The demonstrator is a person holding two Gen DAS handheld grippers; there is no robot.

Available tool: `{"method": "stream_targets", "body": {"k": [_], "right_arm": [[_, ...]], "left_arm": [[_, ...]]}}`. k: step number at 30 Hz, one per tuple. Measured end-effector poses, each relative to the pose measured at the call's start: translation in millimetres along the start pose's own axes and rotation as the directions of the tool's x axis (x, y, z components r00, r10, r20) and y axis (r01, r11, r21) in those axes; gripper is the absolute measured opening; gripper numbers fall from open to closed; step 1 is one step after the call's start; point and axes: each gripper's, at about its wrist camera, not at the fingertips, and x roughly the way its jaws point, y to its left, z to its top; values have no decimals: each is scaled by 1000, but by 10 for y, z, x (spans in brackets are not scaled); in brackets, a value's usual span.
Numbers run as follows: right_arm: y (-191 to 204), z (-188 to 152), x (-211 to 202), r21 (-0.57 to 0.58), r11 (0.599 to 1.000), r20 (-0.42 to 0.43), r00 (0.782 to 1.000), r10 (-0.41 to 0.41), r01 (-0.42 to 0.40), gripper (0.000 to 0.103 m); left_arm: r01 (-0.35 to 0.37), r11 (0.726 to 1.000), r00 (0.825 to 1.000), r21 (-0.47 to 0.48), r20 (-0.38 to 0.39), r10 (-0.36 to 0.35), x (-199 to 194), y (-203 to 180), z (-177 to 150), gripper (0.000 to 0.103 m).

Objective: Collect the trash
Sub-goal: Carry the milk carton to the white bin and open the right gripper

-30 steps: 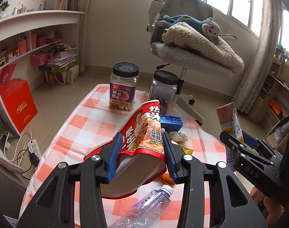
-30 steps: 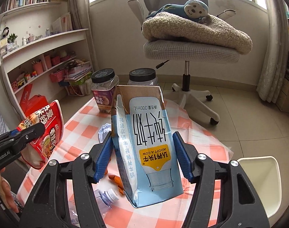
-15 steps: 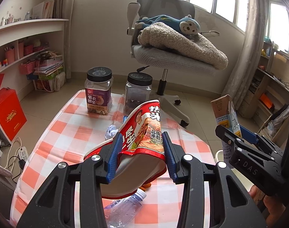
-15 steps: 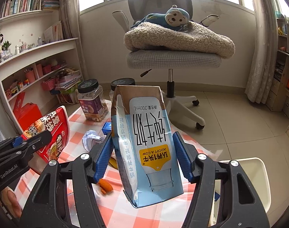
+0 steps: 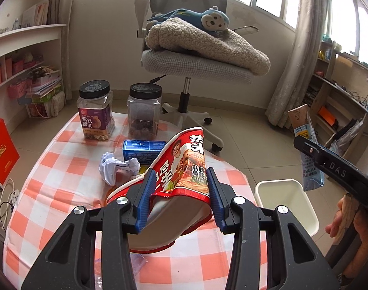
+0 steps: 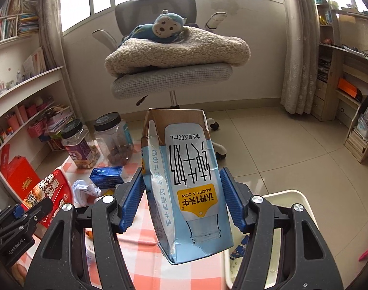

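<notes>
Left gripper (image 5: 181, 193) clamped on red noodle cup (image 5: 184, 169), crushed, held above table's near edge. Right gripper (image 6: 182, 199) closed on blue milk carton (image 6: 186, 188), upside down, dented, top torn open, held off table's right edge by white bin (image 5: 286, 205). Best bring carton squarely over bin mouth before releasing; cup after. Crumpled paper (image 5: 117, 166) remained mid-table.

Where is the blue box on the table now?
In the left wrist view the blue box lies on the checkered tablecloth, in front of the dark-lidded jar and right of the crumpled paper.
</notes>
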Motion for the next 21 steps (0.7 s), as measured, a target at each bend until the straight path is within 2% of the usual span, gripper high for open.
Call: {"method": "stream_targets", "body": {"k": [15,18,21], "right_arm": [[-1125,48,-135,190,969,-53,988,-147,155,60],[-1356,55,-215,258,950,-42,985,-170,175,86],[-1520,80,-331,302,934,-12,980,-197,191,87]], "left_arm": [[109,992,993,69,-49,-106,138,-749,-113,42],[147,987,987,64,-73,-142,207,-947,-121,42],[178,980,982,90,-85,-171,248,-1207,-122,42]]}}
